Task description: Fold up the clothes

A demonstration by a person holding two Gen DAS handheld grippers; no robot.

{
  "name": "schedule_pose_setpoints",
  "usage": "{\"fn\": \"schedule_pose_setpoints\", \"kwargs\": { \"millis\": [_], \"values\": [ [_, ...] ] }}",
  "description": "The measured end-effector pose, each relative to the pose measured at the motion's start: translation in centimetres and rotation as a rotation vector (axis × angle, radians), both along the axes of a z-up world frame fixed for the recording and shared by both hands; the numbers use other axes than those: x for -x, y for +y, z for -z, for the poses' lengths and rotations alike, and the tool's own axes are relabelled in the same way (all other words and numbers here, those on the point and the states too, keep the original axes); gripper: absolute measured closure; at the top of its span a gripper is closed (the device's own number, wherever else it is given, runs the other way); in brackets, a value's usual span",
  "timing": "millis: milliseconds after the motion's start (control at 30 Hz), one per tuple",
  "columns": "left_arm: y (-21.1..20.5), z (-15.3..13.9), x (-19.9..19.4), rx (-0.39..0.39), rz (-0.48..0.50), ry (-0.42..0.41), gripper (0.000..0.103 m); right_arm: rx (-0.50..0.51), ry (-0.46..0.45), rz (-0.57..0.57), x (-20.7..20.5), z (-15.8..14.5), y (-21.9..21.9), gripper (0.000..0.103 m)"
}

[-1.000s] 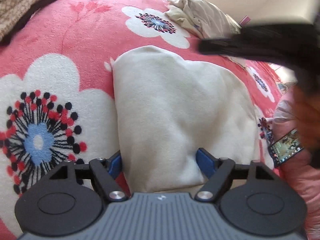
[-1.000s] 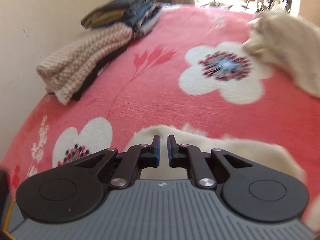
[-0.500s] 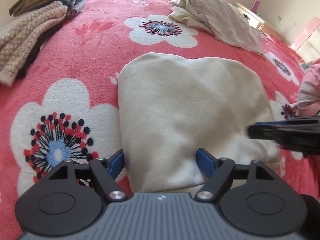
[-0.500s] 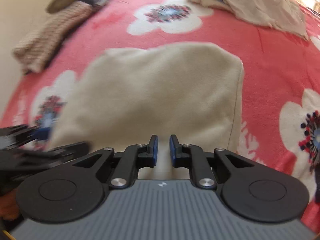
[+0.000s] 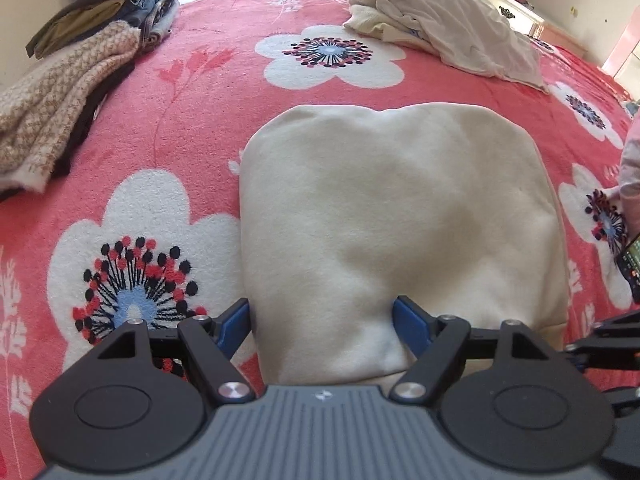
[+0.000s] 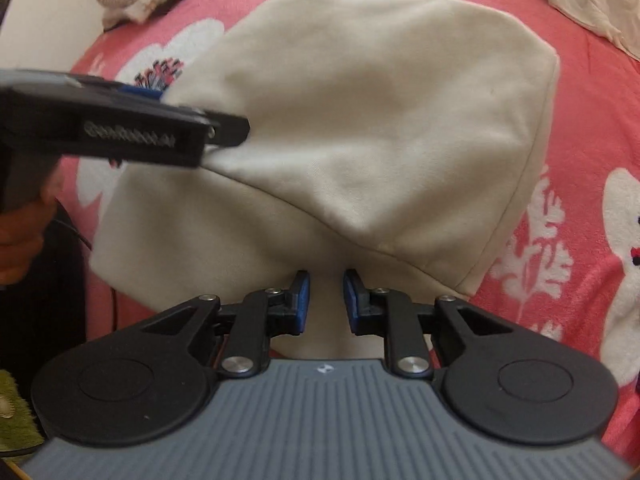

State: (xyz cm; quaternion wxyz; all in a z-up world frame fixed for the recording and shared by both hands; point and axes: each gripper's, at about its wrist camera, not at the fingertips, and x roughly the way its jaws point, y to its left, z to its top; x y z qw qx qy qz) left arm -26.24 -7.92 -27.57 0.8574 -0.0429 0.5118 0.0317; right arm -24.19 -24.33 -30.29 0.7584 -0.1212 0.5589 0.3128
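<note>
Left gripper (image 5: 322,322) spread wide, pads straddling near edge of cream garment (image 5: 396,216), grip on it unclear | right gripper (image 6: 325,300) narrow gap, opening – over near hem, nothing pinched | garment soft fleece, folded, rounded far corners, flat on pink floral plush blanket (image 5: 192,92) | knitted beige sweater (image 5: 60,96) well left.
</note>
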Motion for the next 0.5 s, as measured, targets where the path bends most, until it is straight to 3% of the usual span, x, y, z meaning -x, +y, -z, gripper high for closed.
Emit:
{"fn": "schedule_pose_setpoints", "kwargs": {
  "millis": [267,500],
  "values": [
    [-0.1,-0.1,-0.3,-0.019,0.007,0.014,0.025,-0.073,-0.103,0.150,-1.2,-4.2,-3.6,0.085],
    [-0.8,-0.1,-0.3,-0.050,0.023,0.017,0.025,0.000,-0.071,0.139,-3.1,0.9,-2.9,0.085]
  ]
}}
